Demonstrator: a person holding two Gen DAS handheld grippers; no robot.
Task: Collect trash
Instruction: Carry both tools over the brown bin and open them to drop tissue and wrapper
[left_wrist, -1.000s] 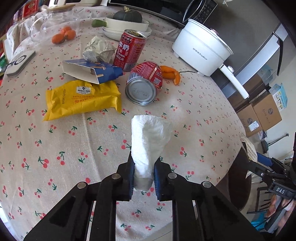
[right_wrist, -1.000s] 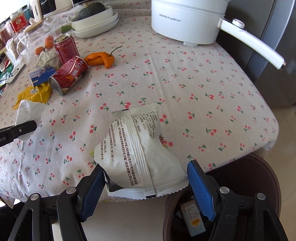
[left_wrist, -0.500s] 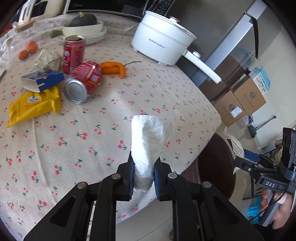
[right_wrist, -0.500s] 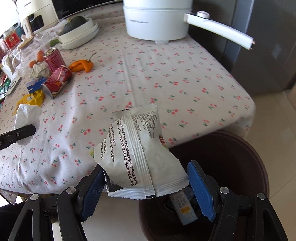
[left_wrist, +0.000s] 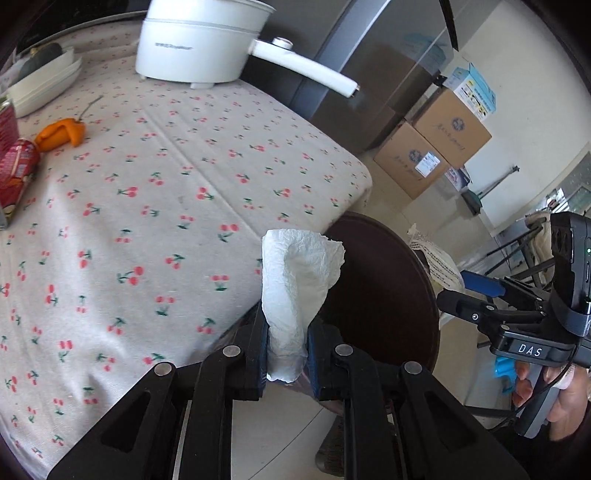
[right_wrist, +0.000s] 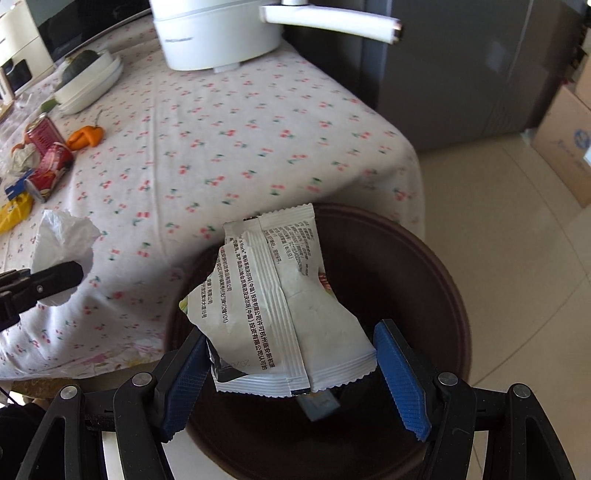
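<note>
My left gripper (left_wrist: 286, 354) is shut on a crumpled white paper towel (left_wrist: 295, 280), held at the table's corner beside the dark brown trash bin (left_wrist: 391, 295). It also shows in the right wrist view (right_wrist: 61, 254). My right gripper (right_wrist: 291, 365) holds a white snack wrapper (right_wrist: 273, 314) between its wide-set blue pads, right above the bin's opening (right_wrist: 424, 295). A small packet (right_wrist: 317, 404) lies inside the bin. More trash stays on the table: red cans (right_wrist: 50, 170), a yellow bag (right_wrist: 13, 214), a crumpled paper (right_wrist: 24, 158).
The cherry-print tablecloth (right_wrist: 240, 129) covers the table. A white electric pot (right_wrist: 218, 33) with a long handle stands at the back. An orange pepper (right_wrist: 86, 136) and stacked white bowls (right_wrist: 88, 81) lie left. Cardboard boxes (left_wrist: 432, 147) stand on the floor.
Both grippers have swung right, from over the table to the bin. The wrapper now hangs over the bin's opening. The paper towel has reached the table's corner.
</note>
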